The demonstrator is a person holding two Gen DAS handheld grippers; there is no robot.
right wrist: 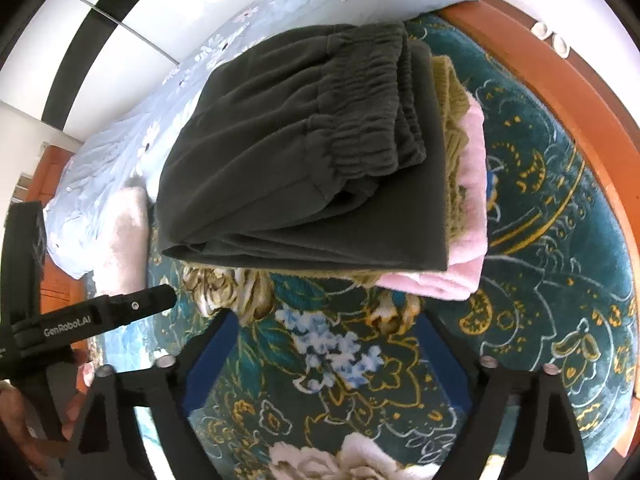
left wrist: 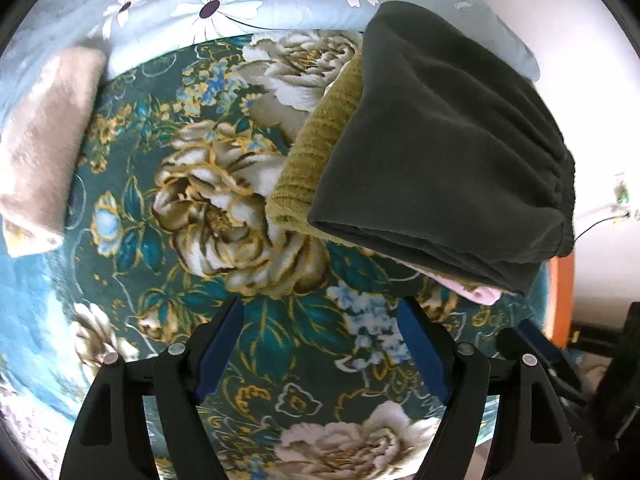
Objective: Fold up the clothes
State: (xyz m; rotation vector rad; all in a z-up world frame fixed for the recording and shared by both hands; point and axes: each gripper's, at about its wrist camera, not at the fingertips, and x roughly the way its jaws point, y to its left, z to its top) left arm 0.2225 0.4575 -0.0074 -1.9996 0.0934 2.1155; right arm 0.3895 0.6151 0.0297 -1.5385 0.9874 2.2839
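A stack of folded clothes lies on the teal floral bedspread [left wrist: 256, 320]. On top are folded dark green trousers [left wrist: 444, 140] with an elastic waistband [right wrist: 372, 100]. Under them is an olive knitted garment [left wrist: 320, 148], and under that a pink garment [right wrist: 472, 240]. My left gripper [left wrist: 320, 320] is open and empty, just in front of the stack. My right gripper [right wrist: 326, 332] is open and empty, close before the stack's near edge. The left gripper's body shows at the left of the right wrist view [right wrist: 100, 312].
A folded beige-pink cloth [left wrist: 44, 148] lies to the left on the bedspread. A light blue daisy-print quilt [left wrist: 248, 4] lies behind the stack. An orange wooden bed frame [right wrist: 560, 80] runs along the right edge. A white wall [left wrist: 592, 100] is beyond.
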